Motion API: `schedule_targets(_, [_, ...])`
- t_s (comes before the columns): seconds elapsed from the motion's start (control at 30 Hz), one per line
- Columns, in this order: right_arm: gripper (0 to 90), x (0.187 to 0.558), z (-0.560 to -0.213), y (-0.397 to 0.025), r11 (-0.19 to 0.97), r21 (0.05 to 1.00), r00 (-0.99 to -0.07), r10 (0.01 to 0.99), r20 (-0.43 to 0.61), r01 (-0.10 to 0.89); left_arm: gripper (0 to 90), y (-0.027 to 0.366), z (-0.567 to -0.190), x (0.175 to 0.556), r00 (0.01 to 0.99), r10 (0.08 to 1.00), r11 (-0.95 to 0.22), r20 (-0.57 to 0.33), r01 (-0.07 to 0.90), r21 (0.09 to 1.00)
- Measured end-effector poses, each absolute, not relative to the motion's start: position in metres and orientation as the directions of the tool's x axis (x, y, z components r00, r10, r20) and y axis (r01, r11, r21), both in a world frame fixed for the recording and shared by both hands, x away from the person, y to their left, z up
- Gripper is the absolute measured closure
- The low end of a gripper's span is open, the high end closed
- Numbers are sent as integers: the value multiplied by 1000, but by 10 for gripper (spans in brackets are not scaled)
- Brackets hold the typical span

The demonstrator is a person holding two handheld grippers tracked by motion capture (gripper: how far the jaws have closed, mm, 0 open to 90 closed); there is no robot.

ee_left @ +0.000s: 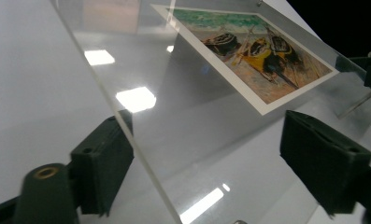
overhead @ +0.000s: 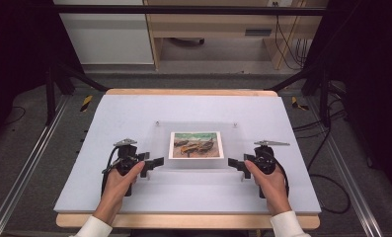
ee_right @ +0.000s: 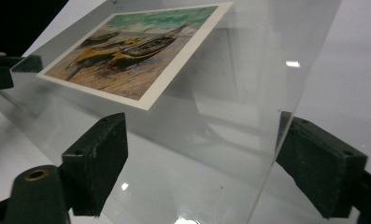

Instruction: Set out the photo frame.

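I see a clear rectangular acrylic panel (overhead: 196, 148) lying mid-table on the pale lavender-white tabletop sheet (overhead: 109, 118), w/ a white-bordered picture card of painted boats on a beach (overhead: 195, 144) at its centre. My left gripper (overhead: 156, 163) sits at the panel's left edge, near corner; jaws wide apart, the panel edge running between them in the left gripper view (ee_left: 202, 158), nothing clamped. Right gripper (overhead: 234, 165) mirrors it at the right edge, jaws also spread wide either side of the panel (ee_right: 197, 158), not gripping. Whether the pads touch the acrylic, I can't tell. Two small metal studs (overhead: 157, 123) mark the panel's far corners.
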State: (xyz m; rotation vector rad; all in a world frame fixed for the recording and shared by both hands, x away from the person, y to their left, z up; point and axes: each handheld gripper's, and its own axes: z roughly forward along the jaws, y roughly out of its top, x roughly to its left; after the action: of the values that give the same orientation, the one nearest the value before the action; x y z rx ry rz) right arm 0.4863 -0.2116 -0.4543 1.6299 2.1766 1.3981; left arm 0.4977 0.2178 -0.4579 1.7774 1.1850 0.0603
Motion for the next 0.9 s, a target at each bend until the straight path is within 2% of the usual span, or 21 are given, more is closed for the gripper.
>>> schedule_targets(0.2, [223, 490, -448, -209, 20, 726, -430, 816, 386, 688, 218, 216, -448, 503, 537, 761, -78, -364, 633, 770])
schedule_targets(0.47, [258, 507, -446, -204, 45, 749, -450, 823, 347, 661, 248, 220, -451, 518, 518, 782, -66, -345, 620, 782])
schedule_targets(0.9, [278, 495, -444, -201, 69, 786, -464, 838, 288, 614, 267, 220, -448, 508, 529, 790, -85, -310, 596, 799])
